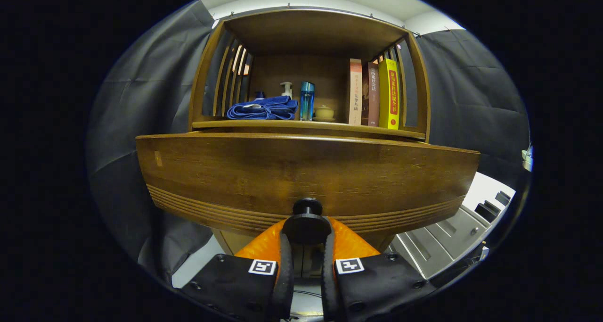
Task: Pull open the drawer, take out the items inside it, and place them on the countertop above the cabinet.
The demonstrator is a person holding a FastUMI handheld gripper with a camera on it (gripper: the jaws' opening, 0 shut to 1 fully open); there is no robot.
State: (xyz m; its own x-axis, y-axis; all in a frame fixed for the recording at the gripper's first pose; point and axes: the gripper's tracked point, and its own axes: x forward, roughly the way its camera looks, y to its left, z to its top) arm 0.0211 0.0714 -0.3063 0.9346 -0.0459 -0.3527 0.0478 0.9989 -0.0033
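Gripping the round dark knob (306, 220) is the hand-held gripper (306, 246), with its two fingers (284, 265) closing in on the knob from both sides, one on the left and one on the right. That knob is sticking out of the low middle of the drawer front (306, 171), a wide brown wooden board with thin grooves running along its bottom part. I cannot tell what is lying inside the drawer, because the board is blocking the inside from where I am standing. Right above the drawer, the countertop (264, 124) is sitting inside a wooden cabinet (311, 29) with a roof and slatted sides. On the countertop, a folded blue towel (262, 109) is lying on the left. Just behind it, a small white pump bottle (286, 89) is standing up. Beside the towel, a blue see-through bottle (306, 100) is standing tall, and next to that a little tan cup (324, 112) is sitting on a saucer. On the right, three books (374, 94) are standing up side by side: a pale one, a dark red one and a yellow one. Dark cloth (141, 77) is hanging behind the cabinet on both sides.
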